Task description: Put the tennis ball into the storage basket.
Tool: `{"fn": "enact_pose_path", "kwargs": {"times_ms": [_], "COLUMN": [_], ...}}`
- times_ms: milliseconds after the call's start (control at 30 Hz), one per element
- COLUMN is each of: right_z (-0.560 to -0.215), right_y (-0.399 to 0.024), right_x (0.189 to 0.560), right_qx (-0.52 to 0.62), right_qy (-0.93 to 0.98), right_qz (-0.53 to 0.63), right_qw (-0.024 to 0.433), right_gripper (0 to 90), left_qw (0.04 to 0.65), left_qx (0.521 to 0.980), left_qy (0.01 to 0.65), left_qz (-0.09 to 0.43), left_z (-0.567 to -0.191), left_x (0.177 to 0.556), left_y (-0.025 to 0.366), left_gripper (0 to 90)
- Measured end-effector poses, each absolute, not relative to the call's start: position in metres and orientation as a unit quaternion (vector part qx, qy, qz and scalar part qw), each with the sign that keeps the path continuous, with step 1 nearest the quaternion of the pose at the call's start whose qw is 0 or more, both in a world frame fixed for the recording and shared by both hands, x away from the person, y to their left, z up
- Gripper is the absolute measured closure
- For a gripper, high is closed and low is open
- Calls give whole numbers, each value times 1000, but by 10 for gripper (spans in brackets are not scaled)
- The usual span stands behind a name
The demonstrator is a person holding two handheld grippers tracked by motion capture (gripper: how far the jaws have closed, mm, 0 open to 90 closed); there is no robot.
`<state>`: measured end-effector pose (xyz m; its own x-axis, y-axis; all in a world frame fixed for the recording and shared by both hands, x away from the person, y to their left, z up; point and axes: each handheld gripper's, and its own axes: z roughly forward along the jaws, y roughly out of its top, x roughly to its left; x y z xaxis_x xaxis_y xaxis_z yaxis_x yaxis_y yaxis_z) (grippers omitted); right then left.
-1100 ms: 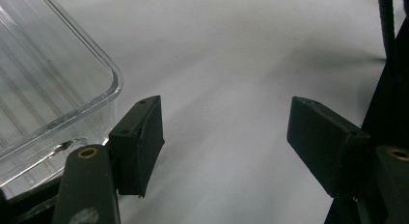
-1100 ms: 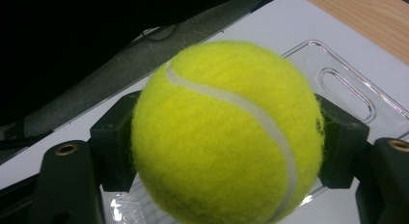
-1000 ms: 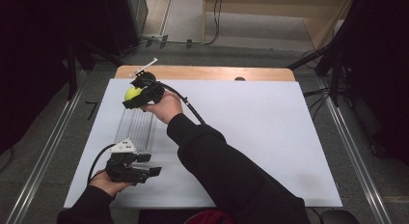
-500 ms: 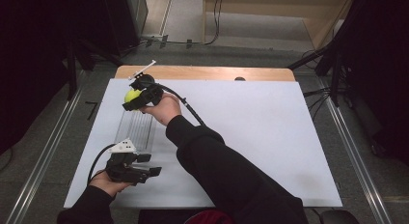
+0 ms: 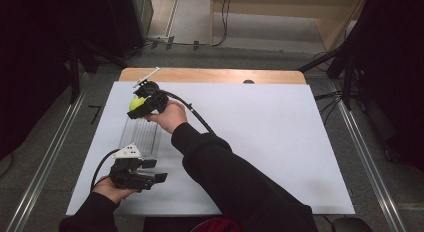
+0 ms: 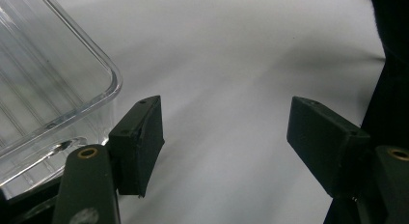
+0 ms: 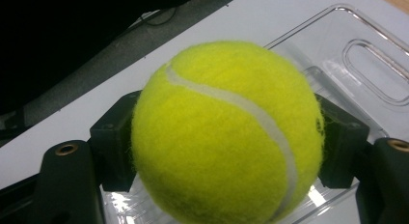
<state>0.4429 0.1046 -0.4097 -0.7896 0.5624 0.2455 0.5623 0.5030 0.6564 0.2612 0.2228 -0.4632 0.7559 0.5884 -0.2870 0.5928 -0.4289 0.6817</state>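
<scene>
Closest to the person, the left gripper (image 5: 159, 176) rests low on the flat white table (image 5: 260, 142). It is black and blocky, with a grey three-cornered plate on top. Its two square black jaws are spread wide with nothing between them – just smooth white table. Just beside it starts the clear plastic tray with ridges (image 6: 43, 89), long and see-through, with a rounded corner and shiny edges.

Farther away, at the tray's far end, the right gripper (image 5: 136, 106) pinches the fuzzy yellow-green tennis ball (image 7: 226, 132). The ball is round and furry, with a curvy white line – both black pads press on its sides. It hangs over the tray.
</scene>
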Motion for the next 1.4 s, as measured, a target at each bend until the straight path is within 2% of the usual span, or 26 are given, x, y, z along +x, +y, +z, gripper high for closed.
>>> {"fn": "enact_pose_path", "kwargs": {"times_ms": [667,1400], "right_z": [-433,-436], "right_y": [110,111], "right_x": [438,438], "right_qx": [320,315], "right_qy": [876,880], "right_qz": [361,356], "right_qw": [-6,-13], "right_gripper": [231,217], "left_qw": [405,406], "left_qx": [845,845], "left_qy": [349,349], "left_qz": [-4,-5], "left_z": [-463,-463], "left_x": [261,261], "left_y": [223,223], "left_gripper": [296,296]}}
